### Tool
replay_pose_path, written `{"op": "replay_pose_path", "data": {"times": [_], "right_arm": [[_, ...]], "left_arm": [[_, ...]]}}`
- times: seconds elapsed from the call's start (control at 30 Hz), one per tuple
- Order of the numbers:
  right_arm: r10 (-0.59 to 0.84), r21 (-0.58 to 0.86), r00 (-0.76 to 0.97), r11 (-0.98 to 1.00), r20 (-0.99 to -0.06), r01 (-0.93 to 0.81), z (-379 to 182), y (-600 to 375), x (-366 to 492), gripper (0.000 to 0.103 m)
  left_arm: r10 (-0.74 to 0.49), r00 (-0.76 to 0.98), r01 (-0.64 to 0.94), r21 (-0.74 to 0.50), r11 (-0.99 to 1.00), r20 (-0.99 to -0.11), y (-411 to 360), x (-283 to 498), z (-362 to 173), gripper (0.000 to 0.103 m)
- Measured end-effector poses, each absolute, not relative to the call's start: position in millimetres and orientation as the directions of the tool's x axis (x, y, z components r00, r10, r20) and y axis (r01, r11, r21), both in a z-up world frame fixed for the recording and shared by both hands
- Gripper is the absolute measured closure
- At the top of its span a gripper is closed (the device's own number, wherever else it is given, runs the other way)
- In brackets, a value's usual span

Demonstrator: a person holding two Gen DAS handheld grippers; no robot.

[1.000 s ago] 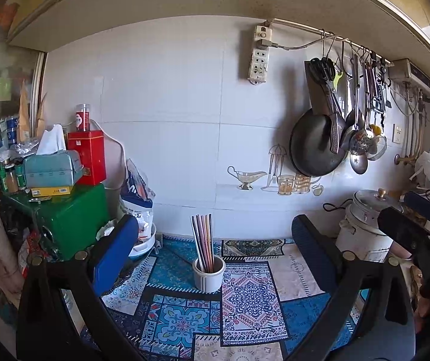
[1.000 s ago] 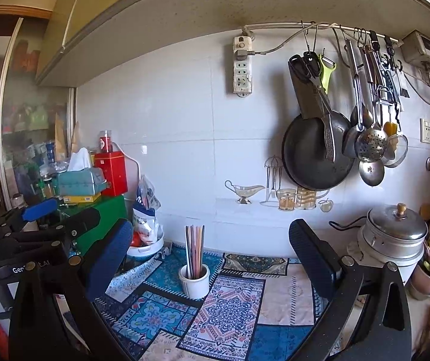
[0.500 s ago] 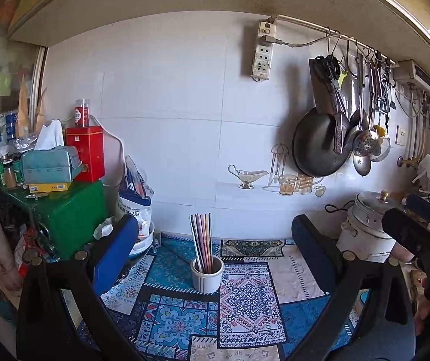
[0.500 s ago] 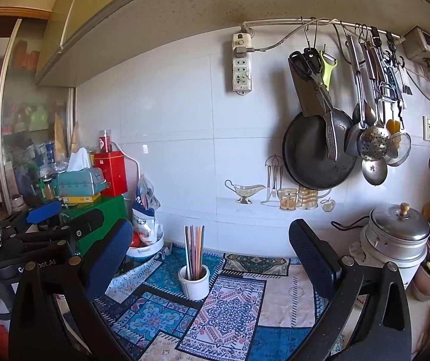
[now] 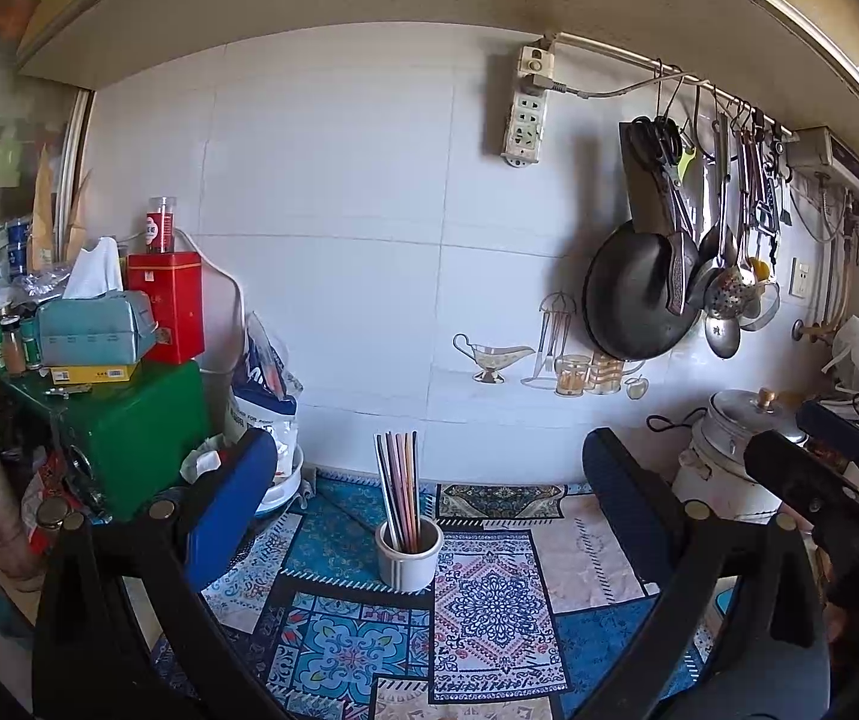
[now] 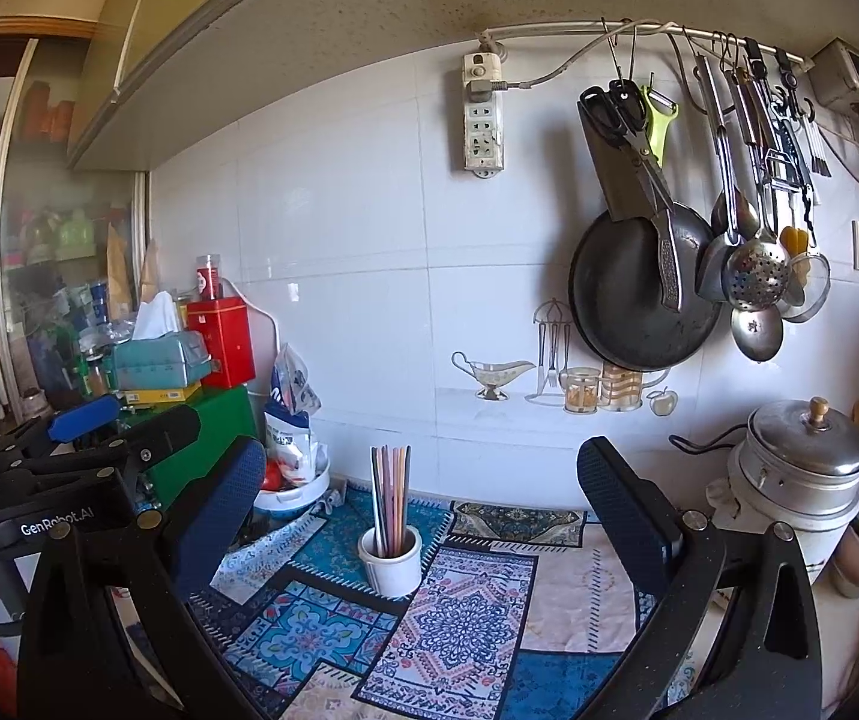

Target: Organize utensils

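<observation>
Both grippers apart and empty, chopsticks dead ahead

My left gripper [image 5: 423, 492] and right gripper [image 6: 420, 492] frame the white holder [image 5: 408, 558] just beyond my fingertips, on the patterned mat [image 5: 489, 612]. The chopsticks [image 5: 399, 486] stand upright in it: light, stiff, probably slick. I'd pinch them high, near the tops; the holder could tip.

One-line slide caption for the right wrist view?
Open right gripper faces a white cup of chopsticks on a patterned mat.
</observation>
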State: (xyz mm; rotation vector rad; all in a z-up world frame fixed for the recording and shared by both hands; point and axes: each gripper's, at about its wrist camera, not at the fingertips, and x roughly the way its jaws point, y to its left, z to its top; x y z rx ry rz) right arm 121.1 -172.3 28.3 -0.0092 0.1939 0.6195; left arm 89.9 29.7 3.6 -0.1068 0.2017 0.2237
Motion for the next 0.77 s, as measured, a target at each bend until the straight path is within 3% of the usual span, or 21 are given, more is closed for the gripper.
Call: {"op": "replay_pose_path", "data": {"times": [0.77], "right_arm": [[0.576,0.071,0.794,0.816,-0.197,-0.574,26.4,-162.7,143.1,0.0]], "left_arm": [[0.162,0.959,-0.188,-0.094,0.978,-0.233,46.7,107.0,-0.7,0.001]]}}
